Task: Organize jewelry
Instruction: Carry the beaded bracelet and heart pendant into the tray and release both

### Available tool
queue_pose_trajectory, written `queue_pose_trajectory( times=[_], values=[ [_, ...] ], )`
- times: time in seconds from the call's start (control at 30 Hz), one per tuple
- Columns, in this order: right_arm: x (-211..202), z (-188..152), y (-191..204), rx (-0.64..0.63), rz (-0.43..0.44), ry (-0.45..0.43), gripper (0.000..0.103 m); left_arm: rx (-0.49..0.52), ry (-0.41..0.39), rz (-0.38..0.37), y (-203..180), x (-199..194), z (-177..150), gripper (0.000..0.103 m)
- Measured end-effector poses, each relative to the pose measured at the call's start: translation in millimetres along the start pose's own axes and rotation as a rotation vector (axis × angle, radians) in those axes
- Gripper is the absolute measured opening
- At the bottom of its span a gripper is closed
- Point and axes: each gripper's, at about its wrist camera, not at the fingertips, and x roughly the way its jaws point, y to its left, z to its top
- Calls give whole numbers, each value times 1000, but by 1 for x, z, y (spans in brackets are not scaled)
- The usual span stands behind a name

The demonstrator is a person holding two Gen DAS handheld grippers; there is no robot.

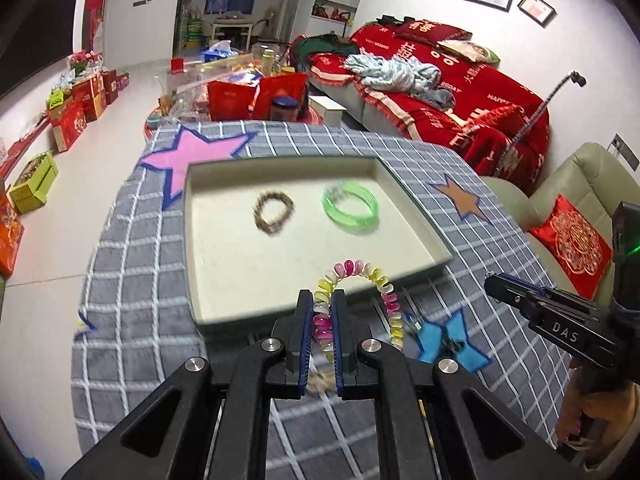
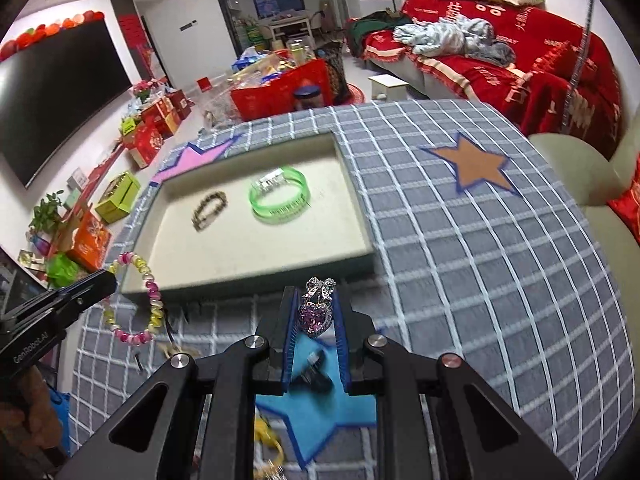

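Note:
My left gripper (image 1: 322, 300) is shut on a pink, yellow and white spiral bracelet (image 1: 366, 274), held above the near edge of a shallow beige tray (image 1: 240, 280). The same spiral bracelet (image 2: 134, 300) hangs from the left gripper (image 2: 108, 278) in the right wrist view. My right gripper (image 2: 315, 300) is shut on a purple heart brooch with a silver bow (image 2: 316, 308), just short of the tray (image 2: 240, 256). Inside the tray lie a brown beaded bracelet (image 1: 274, 213) and a green bangle (image 1: 351, 209). My right gripper (image 1: 490, 282) shows at the right of the left wrist view.
The tray sits on a grey checked cloth (image 2: 460, 240) with star patches. A small dark clip (image 2: 316, 376) lies on the blue star (image 2: 320, 412), with a yellow item (image 2: 268, 440) beside it. A red-covered sofa (image 1: 440, 80) and gift boxes (image 1: 76, 112) stand beyond the table.

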Motion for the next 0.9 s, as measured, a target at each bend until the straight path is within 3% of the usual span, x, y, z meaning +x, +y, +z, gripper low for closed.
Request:
queue_pose_trajectory(
  times=[0.13,0.33,0.5,0.9],
  values=[
    [19,24,15,-21,28,3,19,-2,-9,34,14,15,16,26],
    [62,49,31,-42,55,52,19,-26,46,47,34,50,33,26],
    [101,55,32,-32,62,122,19,-10,81,64,39,75,39,26],
    [144,67,33,-56,48,190,19,2,186,88,44,123,48,26]
  ],
)
